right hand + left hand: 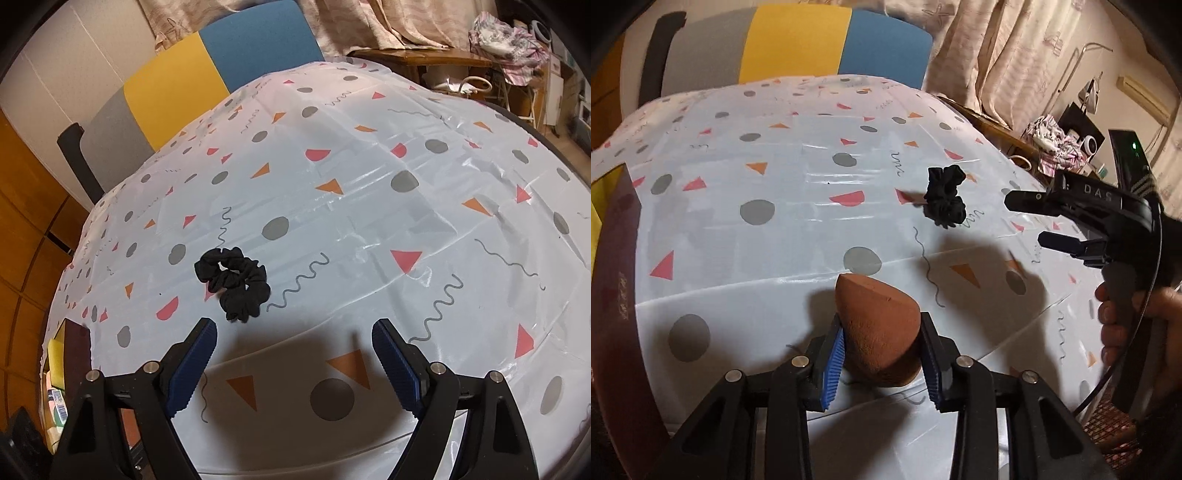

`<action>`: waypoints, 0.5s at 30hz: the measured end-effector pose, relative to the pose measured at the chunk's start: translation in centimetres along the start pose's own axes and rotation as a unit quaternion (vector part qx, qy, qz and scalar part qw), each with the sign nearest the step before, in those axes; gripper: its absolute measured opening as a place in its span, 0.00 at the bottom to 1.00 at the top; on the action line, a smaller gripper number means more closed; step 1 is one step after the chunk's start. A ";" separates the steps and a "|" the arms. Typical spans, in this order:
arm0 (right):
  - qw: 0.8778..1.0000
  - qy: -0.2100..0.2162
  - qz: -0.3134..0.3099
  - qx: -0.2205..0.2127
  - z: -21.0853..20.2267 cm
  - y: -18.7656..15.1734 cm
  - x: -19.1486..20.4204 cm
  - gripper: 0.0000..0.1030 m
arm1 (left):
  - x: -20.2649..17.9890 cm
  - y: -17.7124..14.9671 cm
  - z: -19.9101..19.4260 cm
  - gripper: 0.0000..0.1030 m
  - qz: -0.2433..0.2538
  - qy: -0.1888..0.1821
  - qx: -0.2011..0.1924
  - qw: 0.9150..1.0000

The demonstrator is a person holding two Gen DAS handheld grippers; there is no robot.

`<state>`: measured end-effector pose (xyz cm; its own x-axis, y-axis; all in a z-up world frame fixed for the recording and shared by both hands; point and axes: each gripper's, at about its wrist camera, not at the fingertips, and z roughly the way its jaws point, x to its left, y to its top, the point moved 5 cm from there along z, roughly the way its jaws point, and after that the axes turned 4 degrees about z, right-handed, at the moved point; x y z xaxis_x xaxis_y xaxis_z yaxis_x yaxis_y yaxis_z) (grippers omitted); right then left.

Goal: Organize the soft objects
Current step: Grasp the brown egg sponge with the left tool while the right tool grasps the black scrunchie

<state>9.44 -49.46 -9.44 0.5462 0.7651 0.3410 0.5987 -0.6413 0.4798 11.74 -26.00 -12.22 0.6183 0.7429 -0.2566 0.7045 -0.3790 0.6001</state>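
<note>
My left gripper (881, 328) is shut on a brown egg-shaped makeup sponge (877, 328), its blue pads pressing both sides, with the sponge's cut tip pointing away over the patterned tablecloth (775, 240). A black scrunchie (945, 199) lies crumpled on the cloth farther off to the right. The right gripper (1023, 221) hovers open beside that scrunchie, held by a hand (1126, 325). In the right wrist view the scrunchie (234, 282) lies just ahead and left of my open right gripper (295, 328), whose blue pads have nothing between them.
A dark red box (617, 266) with a yellow inside stands at the table's left edge, seen also as a box (74, 347) at the lower left. A chair with a grey, yellow and blue back (798, 40) stands behind the table. A wooden side table (417, 59) with crumpled cloth is at the back right.
</note>
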 end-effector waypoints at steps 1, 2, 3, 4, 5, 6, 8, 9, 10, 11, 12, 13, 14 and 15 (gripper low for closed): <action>1.000 -0.001 -0.004 -0.003 0.0 0.0 0.1 0.84 | 0.2 0.0 0.1 0.36 -0.003 0.001 0.002 1.000; 1.000 0.000 -0.006 -0.003 0.0 0.0 0.1 0.84 | 0.3 0.0 0.3 0.36 -0.005 0.000 0.005 1.000; 1.000 0.001 -0.007 -0.001 0.1 0.0 0.2 0.84 | 0.3 0.0 0.4 0.36 -0.008 -0.001 0.008 1.000; 1.000 0.004 -0.008 0.000 0.2 -0.1 0.3 0.84 | 0.4 0.0 0.5 0.36 -0.012 -0.001 0.007 1.000; 1.000 0.005 -0.008 0.002 0.2 -0.1 0.3 0.83 | 0.4 0.0 0.6 0.36 -0.012 0.000 0.008 1.000; 1.000 0.007 -0.009 0.002 0.3 -0.1 0.4 0.83 | 0.3 -0.1 0.7 0.36 -0.013 0.000 0.010 1.000; 1.000 0.016 -0.008 0.004 0.3 0.0 0.5 0.83 | 0.4 0.0 0.6 0.36 -0.019 -0.003 0.014 1.000; 1.000 0.021 -0.007 0.006 0.4 0.2 0.6 0.83 | 0.4 0.0 0.6 0.36 -0.019 -0.003 0.013 1.000; 1.000 0.024 -0.007 0.007 0.5 0.5 0.8 0.83 | 0.4 0.1 0.4 0.35 -0.019 -0.002 0.012 1.000; 1.000 0.027 -0.009 0.008 0.7 0.7 1.1 0.83 | 0.4 0.0 0.2 0.35 -0.021 -0.004 0.010 1.000; 0.999 0.033 -0.016 0.011 1.0 1.0 1.6 0.83 | 0.3 0.0 0.0 0.35 -0.021 -0.004 0.009 1.000; 0.999 0.036 -0.026 0.010 1.4 1.4 2.1 0.83 | 0.2 0.0 -0.2 0.35 -0.016 -0.001 0.007 1.000; 0.999 0.034 -0.032 0.007 1.6 1.7 2.5 0.83 | 0.1 0.0 -0.4 0.35 -0.013 0.002 0.007 1.000; 0.999 0.032 -0.043 0.006 2.2 2.2 3.2 0.83 | 0.1 -0.1 -0.6 0.34 -0.012 0.004 0.006 1.000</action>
<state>13.78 -48.55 -9.09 0.4533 0.8196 0.3504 0.6494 -0.5729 0.5000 11.52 -25.56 -11.82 0.5992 0.7556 -0.2648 0.7229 -0.3685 0.5845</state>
